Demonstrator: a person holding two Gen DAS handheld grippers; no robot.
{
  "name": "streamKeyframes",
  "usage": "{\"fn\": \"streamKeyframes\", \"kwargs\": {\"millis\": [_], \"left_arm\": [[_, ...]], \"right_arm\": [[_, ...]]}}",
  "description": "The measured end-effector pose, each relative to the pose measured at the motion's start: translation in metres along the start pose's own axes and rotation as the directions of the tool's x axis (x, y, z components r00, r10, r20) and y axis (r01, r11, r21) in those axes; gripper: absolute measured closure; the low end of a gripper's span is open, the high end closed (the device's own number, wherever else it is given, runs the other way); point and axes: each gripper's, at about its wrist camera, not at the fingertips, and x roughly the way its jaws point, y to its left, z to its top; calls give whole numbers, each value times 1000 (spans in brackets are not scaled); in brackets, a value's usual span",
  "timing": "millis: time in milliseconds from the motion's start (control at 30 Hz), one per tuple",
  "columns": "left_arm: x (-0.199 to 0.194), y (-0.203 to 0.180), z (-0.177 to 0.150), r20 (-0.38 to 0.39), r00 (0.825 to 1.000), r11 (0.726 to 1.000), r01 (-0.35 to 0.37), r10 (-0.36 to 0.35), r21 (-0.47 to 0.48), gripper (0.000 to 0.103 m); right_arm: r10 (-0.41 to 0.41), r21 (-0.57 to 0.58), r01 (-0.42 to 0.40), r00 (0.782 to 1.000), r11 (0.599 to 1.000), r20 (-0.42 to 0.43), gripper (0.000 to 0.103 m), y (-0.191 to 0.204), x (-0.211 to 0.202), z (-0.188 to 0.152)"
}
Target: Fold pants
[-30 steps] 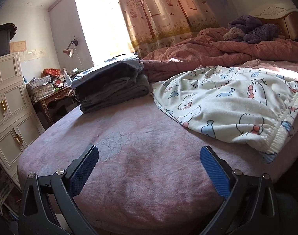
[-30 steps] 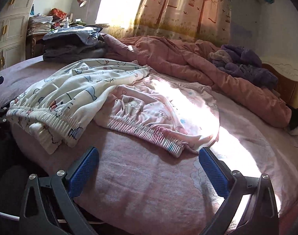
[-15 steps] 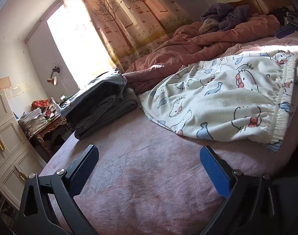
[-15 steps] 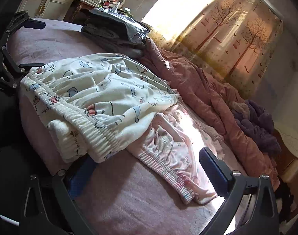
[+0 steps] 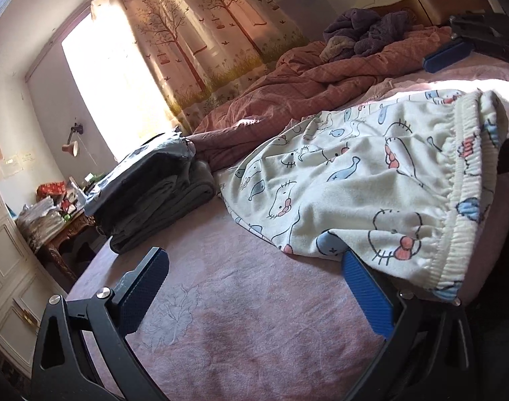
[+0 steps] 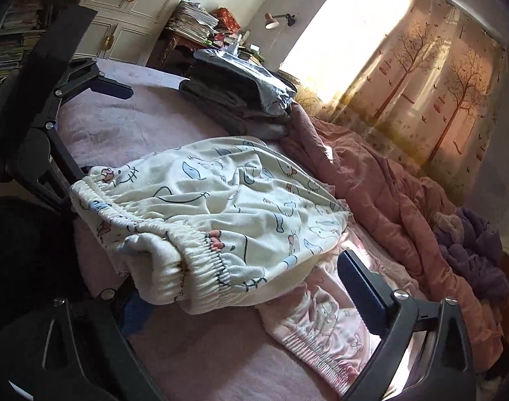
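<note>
Cream cartoon-print pants (image 6: 221,214) lie between closing right tongs (image 6: 251,287).

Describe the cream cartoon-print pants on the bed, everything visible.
The cream pants look like soft fleece, printed with cats, fish and bows, with a ribbed elastic waistband. They lie rumpled, unfolded, on the pink bedsheet, overlapping pink pants. The waistband sits between the closing jaws of the right gripper.

My left gripper (image 5: 254,287) hangs wide open over the pink sheet (image 5: 241,317), its right pad tucked under the cartoon-print pants (image 5: 361,187); folded dark clothes (image 5: 154,193) sit beyond
</note>
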Motion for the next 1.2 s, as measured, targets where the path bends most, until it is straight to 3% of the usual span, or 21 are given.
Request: {"fn": "streamKeyframes", "kwargs": {"millis": [100,133,200,300,467,600,667,800,867,900,967,1033,1133,1200], "left_arm": [[-5,-1,-3,14,1000,996,-18,17,85,0],[-7,2,-5,13,1000,996,-12,11,87,0],[-9,5,-5,8,1000,997,7,-7,83,0],[-10,7,-3,26,998,991,46,-49,126,0],[-7,-1,12,65,985,955,140,-162,261,0],[0,-1,26,75,951,935,277,-299,221,0],[4,-1,32,87,940,931,307,-329,198,0],[-1,-1,41,154,900,907,380,-408,181,0],[2,-4,46,154,907,915,368,-393,167,3],[5,-5,49,144,912,920,362,-383,153,13],[8,-2,51,158,925,937,332,-345,106,91],[10,9,52,190,925,943,331,-330,25,97],[14,31,56,217,885,896,436,-412,-78,97],[18,40,62,225,883,887,444,-411,-123,97]], "right_arm": [[5,-154,-3,1000,988,13,36,20,-2,2],[24,-162,-23,1000,986,4,52,22,-1,3],[97,-127,-98,995,987,-7,67,18,0,5],[151,-39,-151,988,988,-5,74,2,6,9],[234,149,-237,972,960,38,74,-38,14,26],[277,279,-283,959,918,59,74,-67,26,38],[287,317,-295,955,901,70,74,-74,30,40],[287,383,-295,955,875,78,74,-85,38,42],[278,412,-288,957,864,85,74,-89,40,42],[289,427,-301,953,853,94,74,-90,40,41],[305,439,-319,947,840,104,74,-91,40,40],[291,447,-304,952,842,100,74,-92,40,38],[296,485,-310,949,818,108,74,-100,44,32],[296,502,-308,949,808,105,74,-105,49,29]]}}
